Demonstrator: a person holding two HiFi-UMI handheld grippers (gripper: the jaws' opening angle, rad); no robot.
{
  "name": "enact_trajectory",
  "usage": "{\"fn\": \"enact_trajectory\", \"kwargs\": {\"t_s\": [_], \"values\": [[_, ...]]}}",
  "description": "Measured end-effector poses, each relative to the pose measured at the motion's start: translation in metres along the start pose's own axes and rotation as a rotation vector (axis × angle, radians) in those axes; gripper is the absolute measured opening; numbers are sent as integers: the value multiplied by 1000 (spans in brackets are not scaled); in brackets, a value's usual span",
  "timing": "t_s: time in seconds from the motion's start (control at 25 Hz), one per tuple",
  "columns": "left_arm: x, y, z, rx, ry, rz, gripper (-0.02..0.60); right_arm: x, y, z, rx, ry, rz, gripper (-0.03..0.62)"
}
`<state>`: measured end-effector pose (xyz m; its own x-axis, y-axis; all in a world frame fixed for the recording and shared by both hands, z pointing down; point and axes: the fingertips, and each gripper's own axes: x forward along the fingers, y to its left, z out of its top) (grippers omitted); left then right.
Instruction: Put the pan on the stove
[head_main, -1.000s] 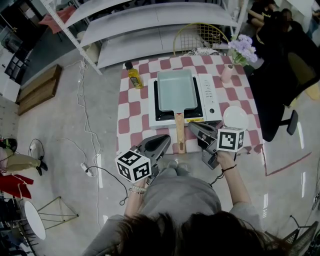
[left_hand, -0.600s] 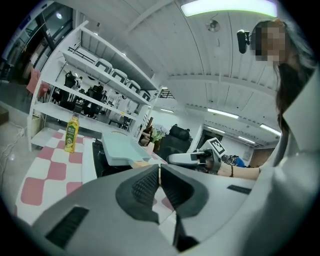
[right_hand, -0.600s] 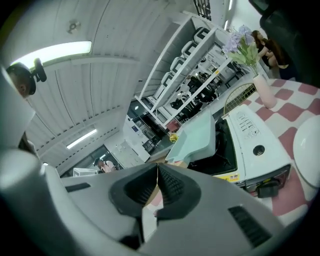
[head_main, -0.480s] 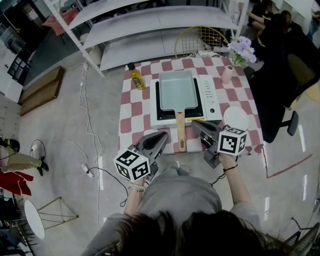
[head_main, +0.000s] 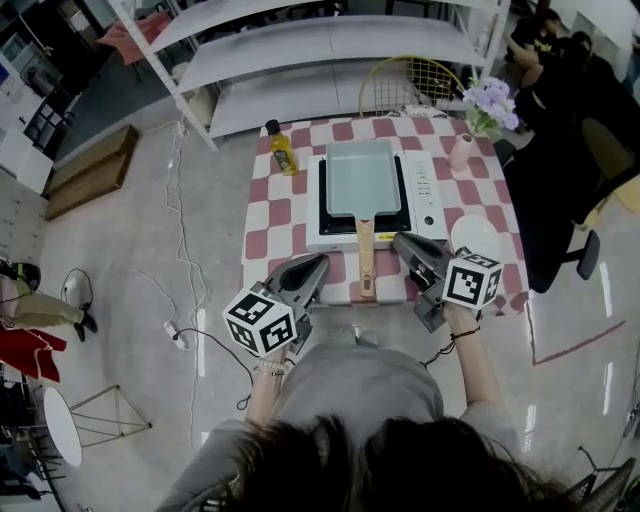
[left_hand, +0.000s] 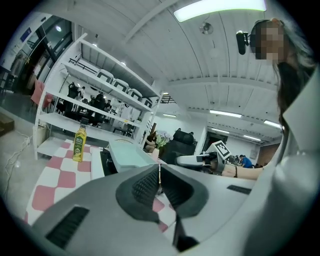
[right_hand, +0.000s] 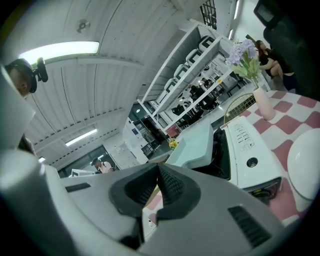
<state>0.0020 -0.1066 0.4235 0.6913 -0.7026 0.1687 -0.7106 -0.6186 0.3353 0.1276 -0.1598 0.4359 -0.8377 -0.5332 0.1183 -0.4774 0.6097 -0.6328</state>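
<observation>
Left gripper (head_main: 322, 262) — further over table (head_main: 262, 215) edge

The worktop (head_main: 262, 215) wears a pink-red and white check. On it the stove (head_main: 428, 195) is white with a black top, the pan (head_main: 362, 178) pale mint with a tan wooden handle (head_main: 366, 255), the bottle (head_main: 282, 152) yellow with a dark cap, the plate (head_main: 473, 237) white, and the vase (head_main: 461, 152) pink under lilac flowers (head_main: 490, 98). The left tool (head_main: 320, 263) and right tool (head_main: 400, 241) are grey with black ribbed pads (left_hand: 144, 188), each bearing a white cube (head_main: 262, 320) printed with black square markers, while the floor (head_main: 130, 250) is pale glossy grey and the shelf (head_main: 300, 40) white.
</observation>
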Motion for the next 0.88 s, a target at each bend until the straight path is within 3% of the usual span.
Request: {"fn": "enact_trajectory", "kwargs": {"t_s": [0.88], "values": [[4,8,1,9,15,22,31,-7,-10,2,-48,-8,-36,23]]}}
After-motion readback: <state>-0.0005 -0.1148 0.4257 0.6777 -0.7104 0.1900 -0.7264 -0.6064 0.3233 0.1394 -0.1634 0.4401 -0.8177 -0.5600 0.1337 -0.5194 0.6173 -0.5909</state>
